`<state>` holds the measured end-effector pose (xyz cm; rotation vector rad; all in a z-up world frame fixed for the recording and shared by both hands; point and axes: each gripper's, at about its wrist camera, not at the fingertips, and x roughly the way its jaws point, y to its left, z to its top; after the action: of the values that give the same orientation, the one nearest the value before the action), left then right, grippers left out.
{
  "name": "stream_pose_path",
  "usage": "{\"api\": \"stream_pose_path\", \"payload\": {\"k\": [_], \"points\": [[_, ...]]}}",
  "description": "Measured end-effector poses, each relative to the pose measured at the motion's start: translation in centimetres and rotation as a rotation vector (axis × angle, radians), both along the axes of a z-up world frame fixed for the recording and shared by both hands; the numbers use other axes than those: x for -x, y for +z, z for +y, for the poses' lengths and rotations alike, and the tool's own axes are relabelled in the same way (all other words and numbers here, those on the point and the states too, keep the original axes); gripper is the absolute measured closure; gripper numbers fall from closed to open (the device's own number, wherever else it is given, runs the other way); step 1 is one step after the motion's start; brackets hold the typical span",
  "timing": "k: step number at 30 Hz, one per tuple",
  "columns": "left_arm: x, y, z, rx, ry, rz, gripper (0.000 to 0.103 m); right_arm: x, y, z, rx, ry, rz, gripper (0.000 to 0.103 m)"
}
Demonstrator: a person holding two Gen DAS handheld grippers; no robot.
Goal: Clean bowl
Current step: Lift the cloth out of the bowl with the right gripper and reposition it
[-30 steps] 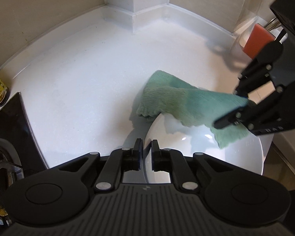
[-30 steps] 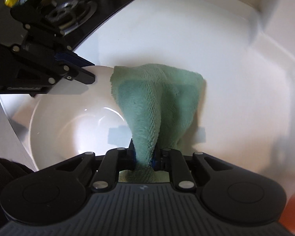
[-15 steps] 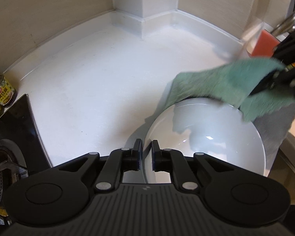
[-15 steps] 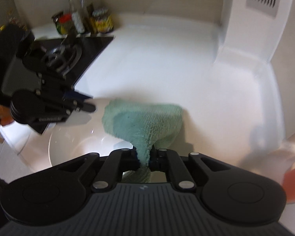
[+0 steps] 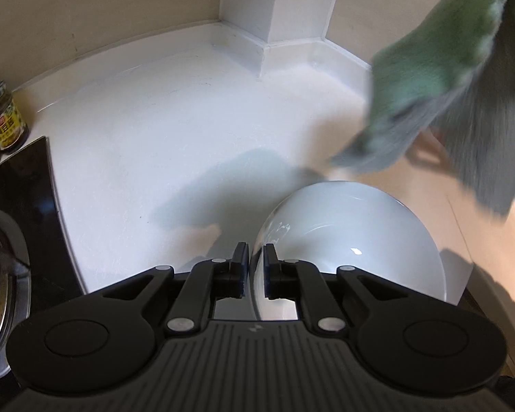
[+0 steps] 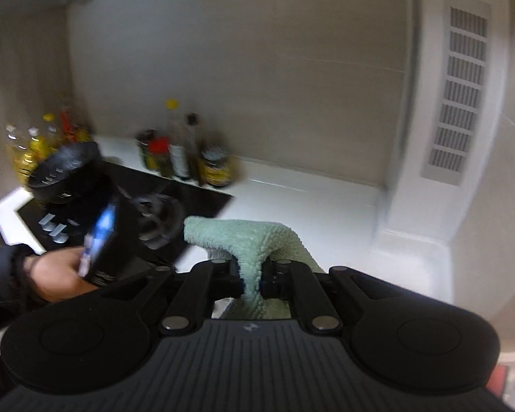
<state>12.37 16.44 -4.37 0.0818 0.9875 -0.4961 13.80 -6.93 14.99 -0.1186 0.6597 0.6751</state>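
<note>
White counter (image 5: 161, 130): jar (image 5: 4, 116) by black hob (image 5: 24, 192), white bowl (image 5: 353, 240) near edge

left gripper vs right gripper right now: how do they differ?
The left gripper straddles the rim of the white bowl, its jaws closing on it; the right gripper is shut on the green cloth. The left gripper's load is rigid and sits low by the counter; the right gripper's cloth is limp, held above the bowl. Both are black and two-fingered.

White table (image 5: 175, 130) meeting beige tiled walls (image 6: 257, 79) at a boxed white corner column (image 5: 249, 3) — slatted vent (image 6: 461, 82) on it; black hob (image 5: 20, 192), bottles (image 6: 182, 147) behind.
</note>
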Motion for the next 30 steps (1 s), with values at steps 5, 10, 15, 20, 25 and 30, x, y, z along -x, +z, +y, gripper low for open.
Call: {"api": "stream_pose_path", "payload": {"k": [5,10,15,20,25,30], "points": [[0.3,0.1,0.9,0.039,0.034,-0.004,0.095,-2.9,-7.7,3.2,0.104,0.012,0.206,0.098],[0.7,-0.2,0.7,0.025,0.041,0.0,0.095,-5.6,-13.3,6.9,0.246,-0.017,0.326,0.097],[1.0,-0.6,0.4,0.006,0.031,0.007,0.095,-6.9,-16.8,8.5,0.273,0.06,0.444,0.097],[1.0,-1.1,0.6,0.014,0.033,0.019,0.095,-4.5,-16.2,8.3,0.322,0.166,0.468,0.092],[0.8,-1.2,0.5,0.013,0.019,0.021,0.094,-2.6,-13.1,6.8,0.312,0.163,0.403,0.088],[0.8,-1.2,0.7,0.017,0.019,0.019,0.092,-0.8,-10.6,5.8,0.314,0.202,0.361,0.088]]}}
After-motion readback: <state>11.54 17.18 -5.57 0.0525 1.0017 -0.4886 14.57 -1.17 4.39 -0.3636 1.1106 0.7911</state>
